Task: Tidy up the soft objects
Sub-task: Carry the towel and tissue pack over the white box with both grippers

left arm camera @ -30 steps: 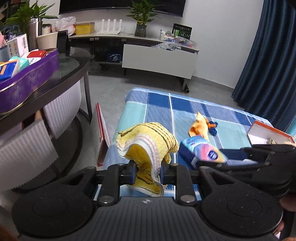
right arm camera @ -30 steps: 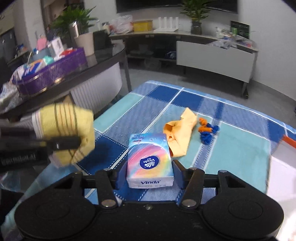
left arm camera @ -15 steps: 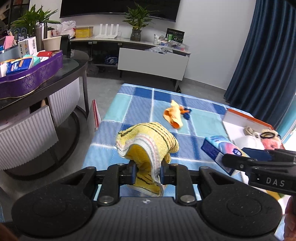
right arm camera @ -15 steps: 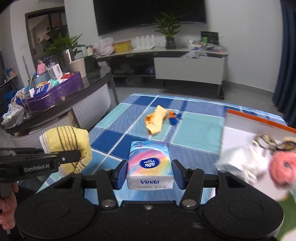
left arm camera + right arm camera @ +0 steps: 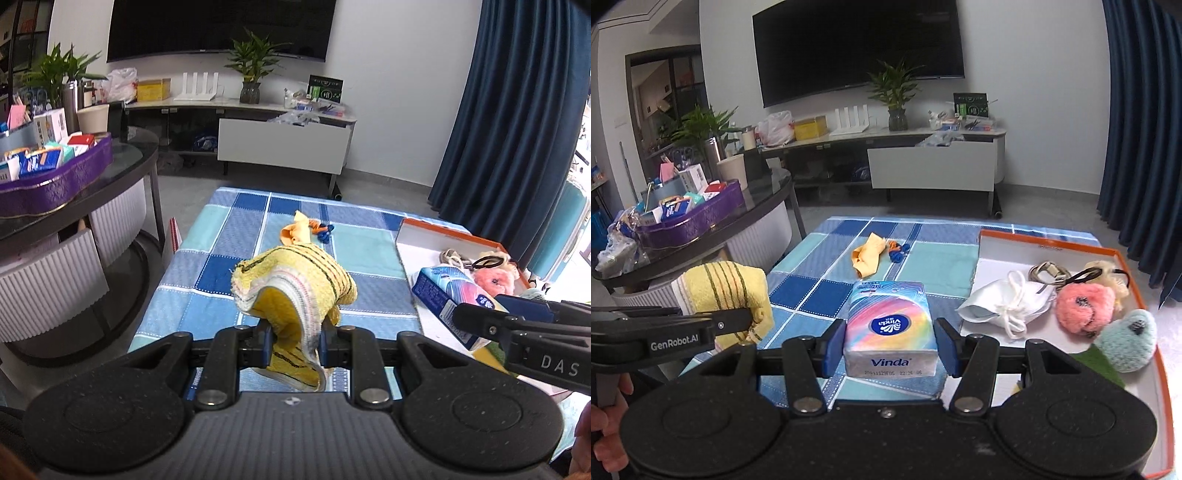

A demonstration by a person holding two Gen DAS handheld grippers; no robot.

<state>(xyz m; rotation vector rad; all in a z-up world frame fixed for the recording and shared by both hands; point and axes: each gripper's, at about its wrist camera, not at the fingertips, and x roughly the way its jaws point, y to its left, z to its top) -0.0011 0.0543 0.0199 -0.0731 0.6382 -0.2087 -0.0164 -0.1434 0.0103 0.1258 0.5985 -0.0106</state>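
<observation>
Over the last second both grippers have swung from the middle of the checked cloth toward the right edge of the tabletop, so that the orange-rimmed box (image 5: 1052, 247) has come fully into the right wrist view. I take that as the carry phase nearly over and the drop into the box as the step in hand.

The left gripper (image 5: 295, 336) has its jaws closed on the yellow towel (image 5: 295, 288), held in the air over the near part of the blue checked cloth (image 5: 229, 240). The towel is bunched, folded over the jaws, with its loose striped edge hanging toward the camera; it has no clear long axis.

The right gripper (image 5: 892, 341) has its jaws clamped on the 2 long sides of the tissue pack (image 5: 892, 325). The pack's long axis runs straight ahead along the fingers, its Vinda end facing the camera, logo face up. It hangs over the cloth just beside the box's left wall, not yet above the box floor.

Already in the box lie a white drawstring pouch (image 5: 1001, 306), a pink plush (image 5: 1084, 308) and a light blue plush (image 5: 1126, 345). An orange cloth (image 5: 868, 254) and small blue and orange pieces (image 5: 897, 251) lie near the cloth's far edge, apparently still to be collected.
</observation>
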